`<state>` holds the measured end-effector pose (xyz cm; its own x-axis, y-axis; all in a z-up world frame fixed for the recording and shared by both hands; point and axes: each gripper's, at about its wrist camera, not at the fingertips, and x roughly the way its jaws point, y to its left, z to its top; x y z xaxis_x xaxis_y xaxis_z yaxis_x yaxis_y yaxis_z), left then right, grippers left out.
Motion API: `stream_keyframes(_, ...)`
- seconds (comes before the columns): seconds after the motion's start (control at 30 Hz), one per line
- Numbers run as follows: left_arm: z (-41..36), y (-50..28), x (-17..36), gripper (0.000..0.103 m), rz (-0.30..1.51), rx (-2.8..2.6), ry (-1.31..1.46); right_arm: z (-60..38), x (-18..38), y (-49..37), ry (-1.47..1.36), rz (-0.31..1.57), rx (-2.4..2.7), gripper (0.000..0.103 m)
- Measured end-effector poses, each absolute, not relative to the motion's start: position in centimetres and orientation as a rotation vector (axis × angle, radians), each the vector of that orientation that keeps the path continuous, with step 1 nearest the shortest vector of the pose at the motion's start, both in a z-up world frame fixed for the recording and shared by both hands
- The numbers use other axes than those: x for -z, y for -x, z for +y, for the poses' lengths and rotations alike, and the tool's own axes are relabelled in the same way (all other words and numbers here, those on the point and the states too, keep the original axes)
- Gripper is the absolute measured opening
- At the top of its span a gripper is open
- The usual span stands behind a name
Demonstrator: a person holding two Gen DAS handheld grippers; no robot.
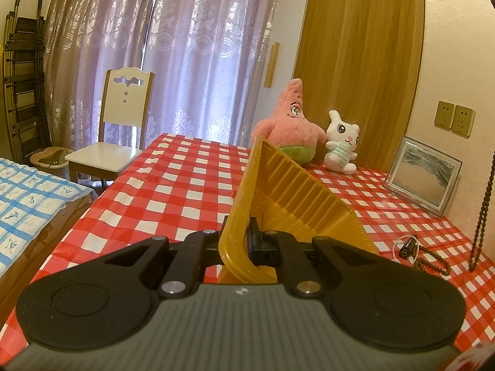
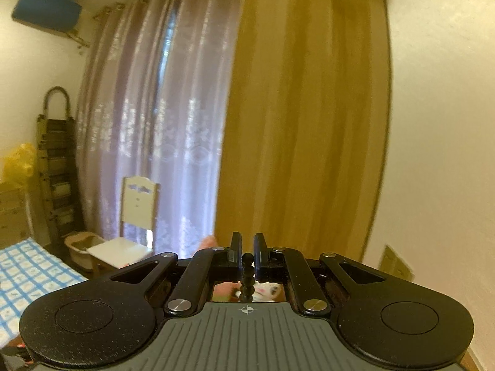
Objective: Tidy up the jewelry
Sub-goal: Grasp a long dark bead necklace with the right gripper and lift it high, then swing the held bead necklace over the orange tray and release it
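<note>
My left gripper (image 1: 239, 235) is shut on the rim of a yellow ribbed tray (image 1: 287, 198) and holds it tilted up above the red checked tablecloth (image 1: 173, 185). My right gripper (image 2: 247, 255) is shut on a dark bead necklace (image 2: 247, 275), raised high and facing the wooden door. The necklace hangs as a dark strand at the right edge of the left wrist view (image 1: 482, 210), and its lower end lies coiled on the cloth (image 1: 433, 261). A white bead bracelet with a dark clasp (image 1: 406, 247) lies next to that coil.
A pink star plush (image 1: 292, 123) and a white bunny plush (image 1: 342, 142) sit at the table's far side. A framed picture (image 1: 422, 176) stands at the right. A white chair (image 1: 123, 123) stands past the table's left corner, and a bed (image 1: 27, 198) is at the left.
</note>
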<state>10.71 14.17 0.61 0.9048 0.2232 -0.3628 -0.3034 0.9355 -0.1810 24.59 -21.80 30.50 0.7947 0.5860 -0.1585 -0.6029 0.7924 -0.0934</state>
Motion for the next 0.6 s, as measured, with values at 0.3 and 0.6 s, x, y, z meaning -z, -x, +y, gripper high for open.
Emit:
stream_keyframes(0.3, 14.1, -10.6, -0.8, 0.008, 0.339, -0.272, 0.245, -16.8, -32.8, -22.4, 0.035, 0.075, -0.876, 0.007)
stream_keyframes(0.6, 14.2, -10.5, -0.8, 0.008, 0.338, -0.271, 0.246, -10.3, -32.6, -21.7, -0.02, 0.12, -1.057, 0.007)
